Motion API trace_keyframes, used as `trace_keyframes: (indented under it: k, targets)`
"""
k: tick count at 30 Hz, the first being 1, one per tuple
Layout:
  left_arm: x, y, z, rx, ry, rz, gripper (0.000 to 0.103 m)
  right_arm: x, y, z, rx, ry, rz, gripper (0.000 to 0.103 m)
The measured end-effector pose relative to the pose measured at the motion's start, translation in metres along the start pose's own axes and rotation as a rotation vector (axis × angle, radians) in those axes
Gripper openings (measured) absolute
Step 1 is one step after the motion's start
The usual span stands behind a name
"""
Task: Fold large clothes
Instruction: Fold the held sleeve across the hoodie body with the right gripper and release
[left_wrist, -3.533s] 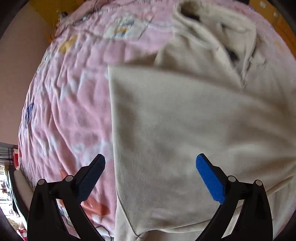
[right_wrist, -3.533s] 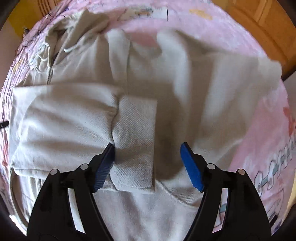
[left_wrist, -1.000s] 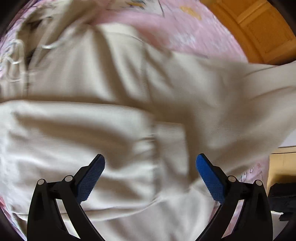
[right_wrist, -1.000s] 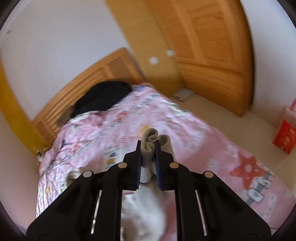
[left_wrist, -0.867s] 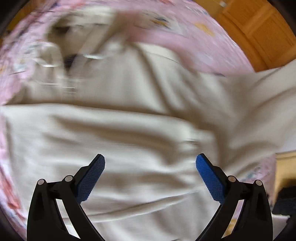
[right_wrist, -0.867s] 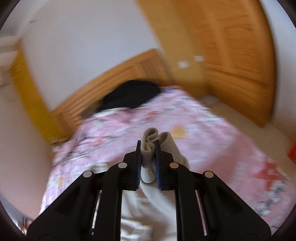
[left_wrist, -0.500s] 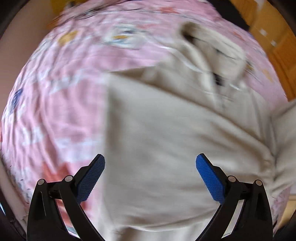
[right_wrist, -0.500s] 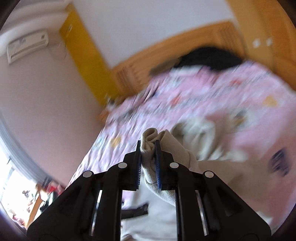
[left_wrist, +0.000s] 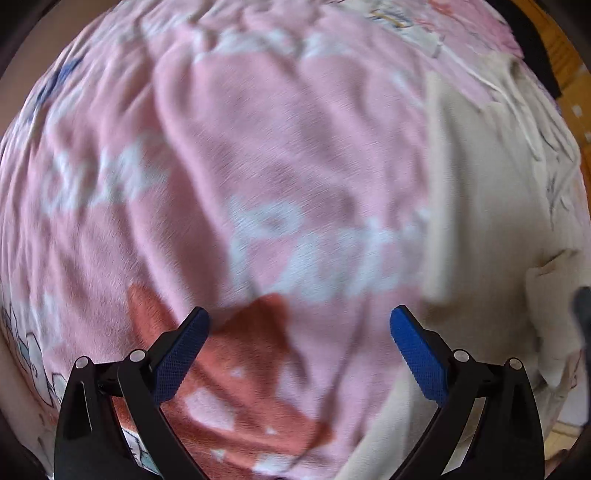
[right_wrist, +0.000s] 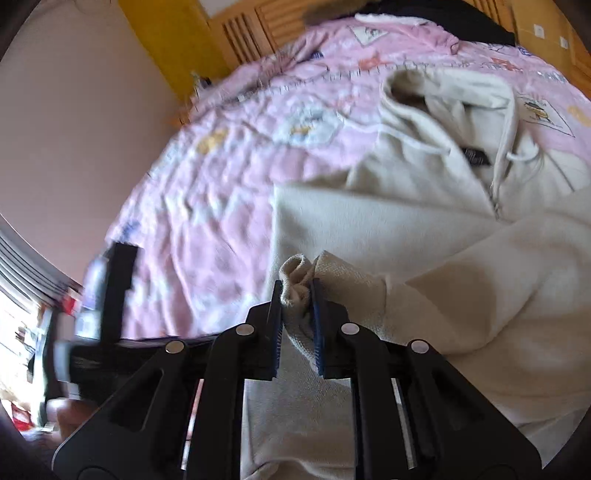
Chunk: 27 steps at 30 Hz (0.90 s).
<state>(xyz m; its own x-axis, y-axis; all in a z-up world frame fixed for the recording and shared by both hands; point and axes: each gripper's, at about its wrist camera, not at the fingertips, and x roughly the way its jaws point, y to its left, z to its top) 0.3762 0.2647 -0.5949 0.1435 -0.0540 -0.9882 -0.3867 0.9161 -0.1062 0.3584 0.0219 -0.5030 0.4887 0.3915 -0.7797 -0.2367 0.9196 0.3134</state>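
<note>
Under the left wrist camera, the left gripper hangs over the pink bedspread with jaws wide apart and nothing between them; the cream hoodie lies just right of it. From the right wrist view, the right gripper pinches the hoodie's ribbed cuff, jaws beginning to open, above the garment's body on the bed.

Pale wall, slatted wooden headboard, bright window.
</note>
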Motion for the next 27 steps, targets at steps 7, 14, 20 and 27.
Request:
trace_keyframes:
  k: [7, 14, 20, 27]
  targets:
    - [-0.017, 0.011, -0.007, 0.039, 0.008, 0.053, 0.095, 0.024, 0.029, -0.041, -0.026, 0.099, 0.014, 0.027]
    - [-0.07, -0.009, -0.009, 0.093, -0.01, 0.059, 0.095, -0.071, 0.001, -0.062, 0.071, 0.046, -0.01, 0.059]
    - [-0.082, -0.089, -0.007, 0.195, 0.021, -0.012, 0.095, -0.124, -0.16, -0.11, 0.709, 0.066, 0.097, 0.06]
    - [-0.041, -0.154, -0.011, 0.204, 0.145, 0.021, 0.095, -0.079, -0.218, -0.113, 0.911, 0.04, 0.249, 0.06]
